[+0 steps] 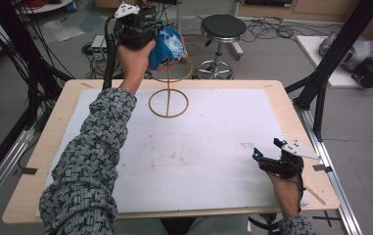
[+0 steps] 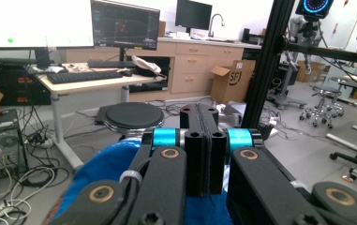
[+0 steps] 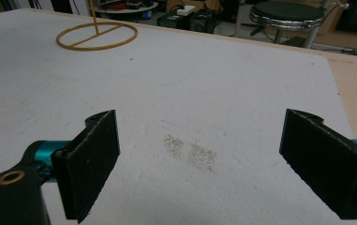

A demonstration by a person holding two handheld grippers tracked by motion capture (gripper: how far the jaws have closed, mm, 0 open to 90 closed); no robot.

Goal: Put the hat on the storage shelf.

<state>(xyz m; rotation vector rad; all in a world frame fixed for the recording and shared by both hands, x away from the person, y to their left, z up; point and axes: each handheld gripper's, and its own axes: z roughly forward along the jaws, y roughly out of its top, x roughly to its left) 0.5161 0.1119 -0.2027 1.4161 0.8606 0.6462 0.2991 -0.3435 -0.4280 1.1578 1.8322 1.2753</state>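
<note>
My left tool (image 1: pixel 160 43) is up in the air past the far edge of the tabletop (image 1: pixel 47 142), left of the middle, and its jaws are clamped tight together on a bunched blue cloth (image 1: pixel 168 44). In the left gripper view the jaws are pressed flat against each other with the cloth (image 2: pixel 99 173) bulging out below them on the left. The cloth hangs right by the top ring of a wire stand (image 1: pixel 169 90). The stand's round base sits on the white mat (image 1: pixel 198 156) near the far edge, and I can't tell whether the cloth actually touches the ring.

My right tool (image 1: pixel 266 149) is low over the mat near the right edge, toward the near corner, jaws spread wide with nothing between them. In the right gripper view there's just bare mat (image 3: pixel 213 93) with a faint smudge (image 3: pixel 190 152) between them, and the stand (image 3: pixel 96 35) is well off toward the far side.
</note>
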